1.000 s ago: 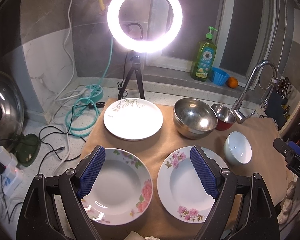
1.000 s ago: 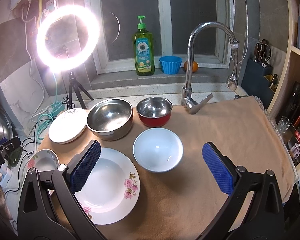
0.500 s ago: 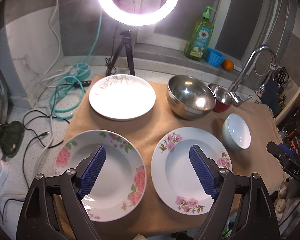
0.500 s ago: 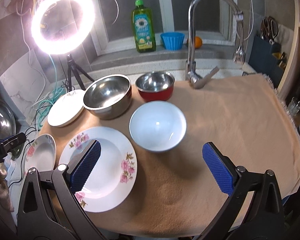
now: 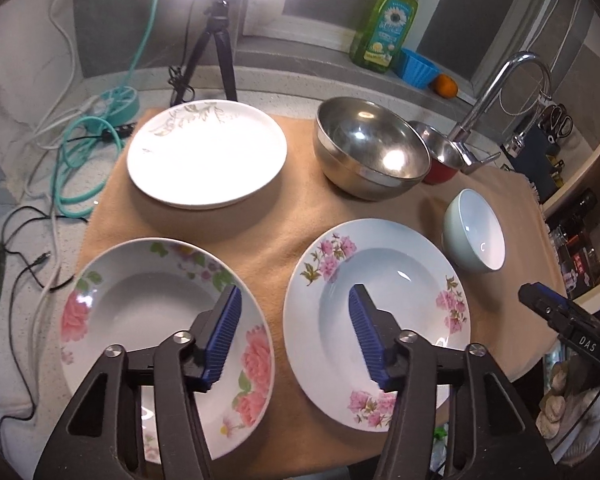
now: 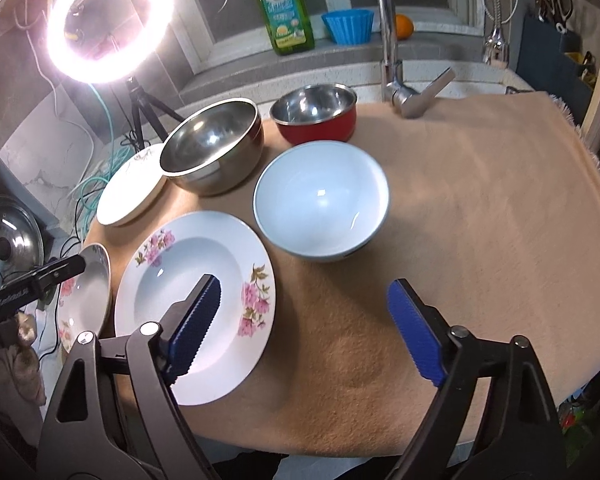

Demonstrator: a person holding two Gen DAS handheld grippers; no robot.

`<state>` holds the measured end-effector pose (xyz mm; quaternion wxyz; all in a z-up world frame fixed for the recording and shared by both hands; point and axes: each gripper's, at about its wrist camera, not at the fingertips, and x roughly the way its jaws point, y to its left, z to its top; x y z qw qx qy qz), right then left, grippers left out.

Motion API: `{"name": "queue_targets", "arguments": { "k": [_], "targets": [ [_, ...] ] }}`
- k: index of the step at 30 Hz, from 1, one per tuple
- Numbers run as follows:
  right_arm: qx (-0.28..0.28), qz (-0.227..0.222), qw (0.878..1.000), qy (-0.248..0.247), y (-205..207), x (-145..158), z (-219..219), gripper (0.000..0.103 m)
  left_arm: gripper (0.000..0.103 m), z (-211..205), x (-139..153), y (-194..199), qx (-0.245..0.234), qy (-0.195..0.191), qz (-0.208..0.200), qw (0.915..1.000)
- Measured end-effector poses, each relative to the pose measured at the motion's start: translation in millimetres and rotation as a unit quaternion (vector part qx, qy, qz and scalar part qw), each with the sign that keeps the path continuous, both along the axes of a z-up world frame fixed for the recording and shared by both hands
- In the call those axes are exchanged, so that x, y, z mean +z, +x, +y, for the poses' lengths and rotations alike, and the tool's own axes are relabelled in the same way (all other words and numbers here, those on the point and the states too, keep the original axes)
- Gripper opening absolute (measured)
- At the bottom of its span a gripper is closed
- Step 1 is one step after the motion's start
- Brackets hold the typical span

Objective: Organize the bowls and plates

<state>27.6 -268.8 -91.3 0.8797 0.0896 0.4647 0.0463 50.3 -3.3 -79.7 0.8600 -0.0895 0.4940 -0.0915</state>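
Tan cloth (image 6: 480,208) covers the table; left gripper (image 5: 294,330) and right gripper (image 6: 304,320) hang open, empty, over near-edge floral plates (image 5: 376,264).

Your left wrist camera looks steeply down from close above the front plates, facing the window. Your right wrist camera does the same from further right (both views share the steel bowl (image 5: 370,148) (image 6: 212,146)).

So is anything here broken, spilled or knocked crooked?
Nothing stands out. The three plates, such as the flowered one, lie flat on the cloth, and the bowls, like the white one, stand upright and empty. No chips or spills show.
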Motion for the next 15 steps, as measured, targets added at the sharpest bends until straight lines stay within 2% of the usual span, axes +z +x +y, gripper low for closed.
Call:
{"name": "queue_targets", "arguments": {
  "k": [2, 7, 12, 15],
  "targets": [
    [0.001, 0.012, 1.0, 0.011, 2.0, -5.4, -0.9, 0.083, 0.048, 0.7, -5.6, 7.0, -0.005, -0.009, 0.012, 0.9999],
    [0.002, 0.049, 0.997, 0.058, 8.3, -22.5, -3.2, 0.064, 0.032, 0.7, -18.8, 24.8, -0.018, -0.033, 0.042, 0.9984],
    [0.001, 0.079, 0.991, 0.105, 12.9, -38.9, -5.2, 0.056, 0.03, 1.4, -30.8, 38.6, -0.025, -0.052, 0.071, 0.9958],
    [0.003, 0.09, 0.989, 0.119, 14.9, -45.9, -5.2, 0.05, 0.024, 3.9, -36.5, 45.4, -0.021, -0.061, 0.087, 0.9941]
  ]
}}
